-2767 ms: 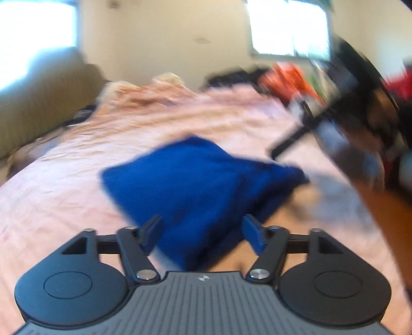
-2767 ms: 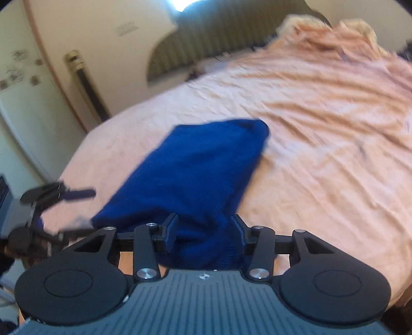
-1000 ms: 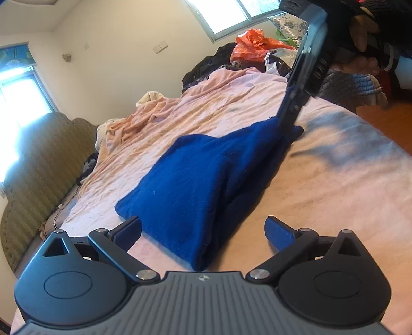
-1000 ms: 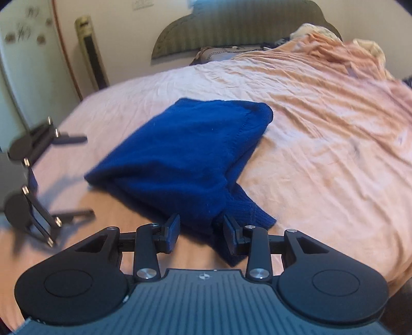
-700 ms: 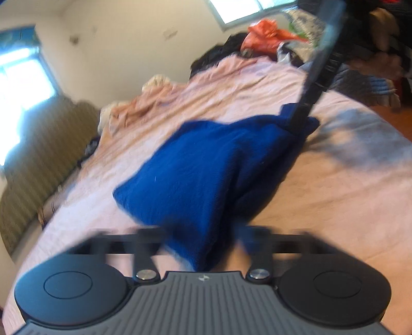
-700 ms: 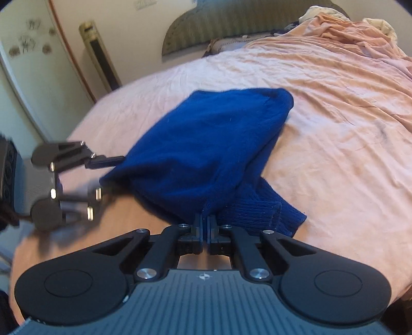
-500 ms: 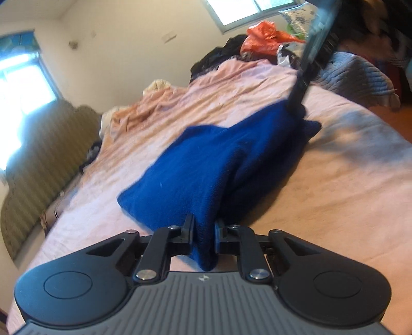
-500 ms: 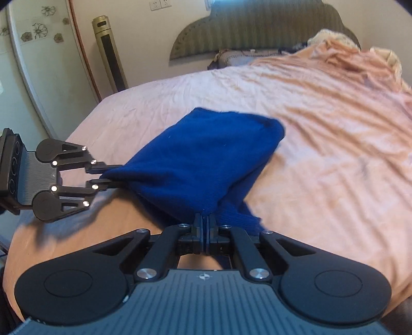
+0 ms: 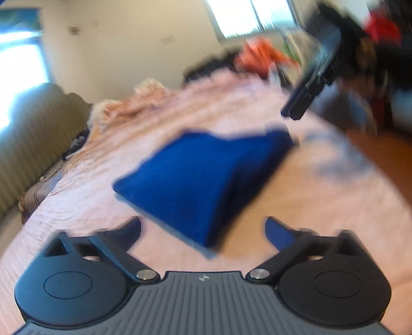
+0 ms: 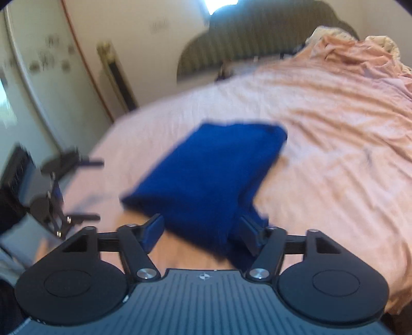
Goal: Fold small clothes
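Blue knit garment point(image 9: 206, 177) lies folded on the pink bedsheet point(image 10: 334, 134), just ahead of both sets of fingers and free of them. Left gripper point(image 9: 203, 229) is spread wide, gripping nothing; the garment's near corner sits between its fingertips. Right gripper point(image 10: 200, 232) is also spread, its fingers flanking the garment's near end without clamping it. Beyond lie a striped headboard point(image 10: 257, 36), a rumpled blanket point(image 10: 342, 46), blurred clothes point(image 9: 260, 56) and a window point(image 9: 247, 18).

left tongs point(image 9: 203, 229): jaws wide apart, holding nothing | right tongs point(image 10: 199, 230): jaws apart, holding nothing
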Motion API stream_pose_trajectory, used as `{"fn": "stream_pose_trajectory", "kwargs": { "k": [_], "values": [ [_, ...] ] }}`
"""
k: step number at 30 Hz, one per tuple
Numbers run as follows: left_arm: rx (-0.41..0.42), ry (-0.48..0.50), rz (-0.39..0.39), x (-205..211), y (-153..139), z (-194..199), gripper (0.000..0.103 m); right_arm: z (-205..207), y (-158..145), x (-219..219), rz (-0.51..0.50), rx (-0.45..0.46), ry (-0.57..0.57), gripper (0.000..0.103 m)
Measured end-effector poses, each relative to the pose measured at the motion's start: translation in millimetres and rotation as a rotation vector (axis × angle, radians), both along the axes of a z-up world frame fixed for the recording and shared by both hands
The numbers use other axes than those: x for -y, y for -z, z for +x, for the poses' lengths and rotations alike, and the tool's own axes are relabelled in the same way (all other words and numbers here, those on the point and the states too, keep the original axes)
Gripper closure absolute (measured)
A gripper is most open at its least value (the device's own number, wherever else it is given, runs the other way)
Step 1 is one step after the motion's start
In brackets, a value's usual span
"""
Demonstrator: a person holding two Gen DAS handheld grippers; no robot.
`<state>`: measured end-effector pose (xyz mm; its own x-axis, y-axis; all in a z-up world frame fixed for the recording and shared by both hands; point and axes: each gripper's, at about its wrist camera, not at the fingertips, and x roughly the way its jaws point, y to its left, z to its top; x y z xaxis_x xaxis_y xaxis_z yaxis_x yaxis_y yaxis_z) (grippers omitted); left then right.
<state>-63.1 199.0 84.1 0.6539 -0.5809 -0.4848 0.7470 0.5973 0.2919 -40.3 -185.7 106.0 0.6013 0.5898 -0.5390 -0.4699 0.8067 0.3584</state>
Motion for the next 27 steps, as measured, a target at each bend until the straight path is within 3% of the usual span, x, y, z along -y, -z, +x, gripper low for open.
{"fn": "stream_pose_trajectory", "kwargs": {
  "k": [2,4,8,10,11,13,14,15,16,18,22,27],
  "values": [
    [-0.099,-0.082,-0.141,-10,-13,29,0.0,27,-1,10,0.085,-0.001,0.073,0.024],
    [-0.259,-0.205,-0.318,-16,-16,73,0.0,68,8,14,0.151,-0.035,0.132,0.024],
    [-0.732,-0.408,-0.7,-29,23,166,0.0,151,47,7,0.186,-0.177,0.226,0.023],
    [-0.895,-0.465,-0.81,-27,47,195,0.0,173,63,-5,0.17,-0.225,0.221,0.023],
    [-0.905,-0.486,-0.817,-23,52,203,0.0,177,68,-12,0.159,-0.234,0.213,0.024],
    [-0.865,-0.463,-0.805,-12,46,214,0.0,183,72,-28,0.139,-0.222,0.154,0.037],
    [-0.876,-0.45,-0.795,-5,45,222,0.002,185,73,-36,0.101,-0.21,0.141,0.051],
    [-0.869,-0.453,-0.781,2,45,227,0.016,186,75,-45,0.051,-0.191,0.13,0.075],
    [-0.853,-0.455,-0.751,9,45,230,0.051,185,75,-49,0.022,-0.172,0.126,0.075],
    [-0.803,-0.481,-0.616,26,47,236,0.083,183,72,-52,0.019,-0.163,0.131,0.08],
    [-0.679,-0.468,-0.575,27,42,217,0.087,169,57,-54,0.051,-0.129,0.136,0.082],
    [-0.699,-0.449,-0.641,-21,15,205,0.087,163,21,-89,0.122,-0.082,0.068,0.082]
  ]
}}
